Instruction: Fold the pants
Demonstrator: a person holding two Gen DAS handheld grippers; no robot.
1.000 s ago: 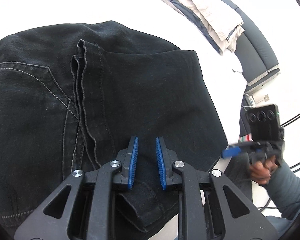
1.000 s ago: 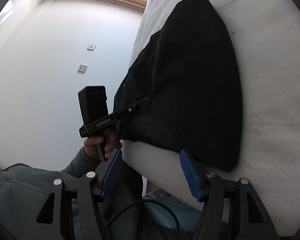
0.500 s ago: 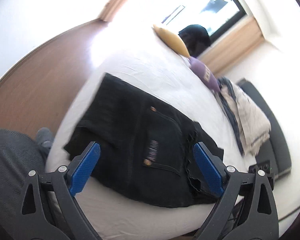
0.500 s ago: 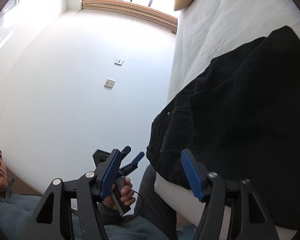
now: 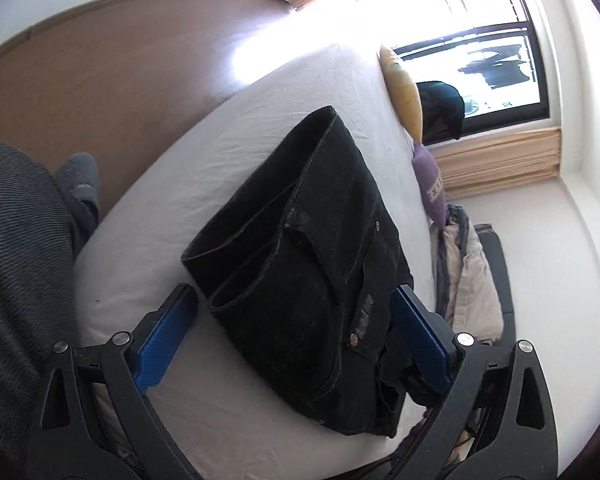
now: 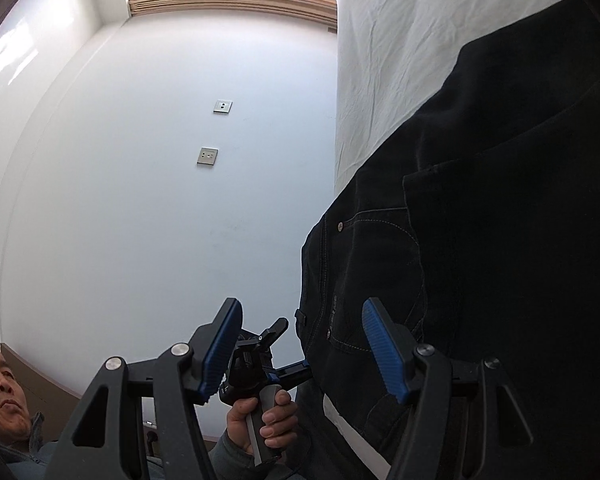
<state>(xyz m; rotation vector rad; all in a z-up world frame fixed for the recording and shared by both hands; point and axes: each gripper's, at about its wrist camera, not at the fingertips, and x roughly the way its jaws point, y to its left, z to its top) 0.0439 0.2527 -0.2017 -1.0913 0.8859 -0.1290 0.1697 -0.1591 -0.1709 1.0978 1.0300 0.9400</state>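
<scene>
Hovering with the left gripper (image 5: 294, 328) and right gripper (image 6: 302, 346) both spread and empty over the folded pants (image 5: 320, 264) on the bed (image 5: 228, 152), likely final tidy or done.

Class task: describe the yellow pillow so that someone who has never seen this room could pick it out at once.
Start at the white bed where the folded black pants lie. Follow its far edge toward the bright window. The yellow pillow sits there, next to a purple cushion; it is the only yellow thing on the bed.
</scene>
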